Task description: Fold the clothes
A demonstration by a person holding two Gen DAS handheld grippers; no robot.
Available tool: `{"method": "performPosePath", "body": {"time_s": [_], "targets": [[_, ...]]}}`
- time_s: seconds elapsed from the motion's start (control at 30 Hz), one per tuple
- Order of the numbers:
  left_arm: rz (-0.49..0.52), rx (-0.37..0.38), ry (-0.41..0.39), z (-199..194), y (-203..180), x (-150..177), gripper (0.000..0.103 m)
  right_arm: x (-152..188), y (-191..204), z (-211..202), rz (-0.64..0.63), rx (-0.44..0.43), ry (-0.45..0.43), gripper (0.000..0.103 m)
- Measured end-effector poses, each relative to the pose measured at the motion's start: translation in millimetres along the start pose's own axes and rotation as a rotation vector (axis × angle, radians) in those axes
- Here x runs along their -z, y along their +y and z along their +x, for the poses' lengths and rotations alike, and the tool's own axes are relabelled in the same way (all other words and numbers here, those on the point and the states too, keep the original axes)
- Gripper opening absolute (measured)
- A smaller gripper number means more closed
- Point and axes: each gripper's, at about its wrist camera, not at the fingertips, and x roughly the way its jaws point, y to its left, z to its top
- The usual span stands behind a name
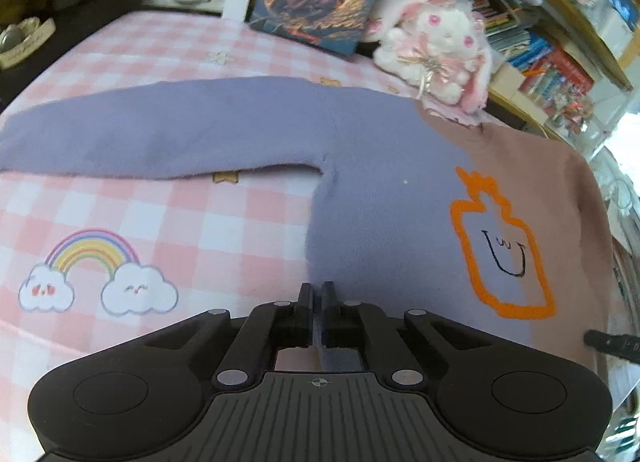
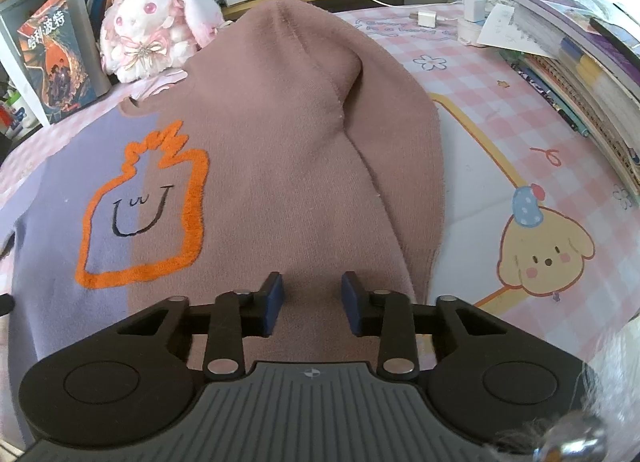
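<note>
Purple-and-brown sweater [image 1: 384, 197]: flat on checked tablecloth [image 1: 168, 213].
Left view: purple sleeve [image 1: 160, 133] spread sideways; left gripper [image 1: 317, 302] pinches sweater hem.
Right view: brown sleeve [image 2: 360, 109] folded inward; right gripper [image 2: 313, 298] hovers, fingers apart.

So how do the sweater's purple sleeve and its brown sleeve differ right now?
The purple knit sleeve lies stretched flat sideways across the pink checked cloth; the brown knit sleeve is folded in along the sweater's body. Purple versus brown. Both belong to one two-tone sweater.
</note>
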Motion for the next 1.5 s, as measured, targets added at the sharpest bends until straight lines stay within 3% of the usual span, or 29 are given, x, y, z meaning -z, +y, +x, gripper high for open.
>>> {"method": "performPosePath", "body": {"time_s": [0.17,0.5,0.73,0.83,1.03,1.1,1.2,1.23,1.33,1.43,1.5], "targets": [[-0.013,0.000,-0.036,-6.1,9.9,-3.9,0.000,0.9,8.3,0.2,-0.027,-0.030,0.007,0.012],[0.041,-0.074,-0.043,-4.9,15.6,-7.6,0.000,0.0,16.8,2.0,-0.046,-0.096,0.020,0.011],[0.064,-0.117,-0.065,0.7,16.3,-17.6,0.000,-19.9,-20.8,-3.9,0.037,-0.040,-0.031,0.021],[0.065,-0.130,-0.066,1.6,14.1,-16.6,0.000,-28.6,-42.8,-1.1,0.077,0.013,-0.051,0.035],[0.046,-0.159,-0.066,2.7,10.3,-16.6,0.000,-39.9,-65.1,20.7,0.147,-0.020,-0.028,0.035],[0.036,-0.167,-0.067,2.6,9.9,-16.9,0.000,-41.5,-64.1,26.7,0.151,-0.047,-0.008,0.032],[0.021,-0.183,-0.073,2.3,8.4,-16.8,0.000,-48.1,-61.7,31.0,0.108,-0.101,0.017,0.006],[0.017,-0.188,-0.075,2.1,7.8,-16.7,0.000,-51.6,-62.5,29.9,0.089,-0.107,0.014,0.005],[0.006,-0.203,-0.081,1.6,5.8,-16.2,0.000,-69.9,-72.7,15.1,0.066,-0.035,-0.080,0.004],[-0.004,-0.220,-0.085,1.3,2.6,-15.0,0.000,-99.6,-89.7,2.9,0.023,0.097,-0.202,0.004],[-0.011,-0.231,-0.088,1.1,0.7,-14.0,0.000,-121.2,-99.6,2.8,-0.004,0.144,-0.238,0.004]]}}
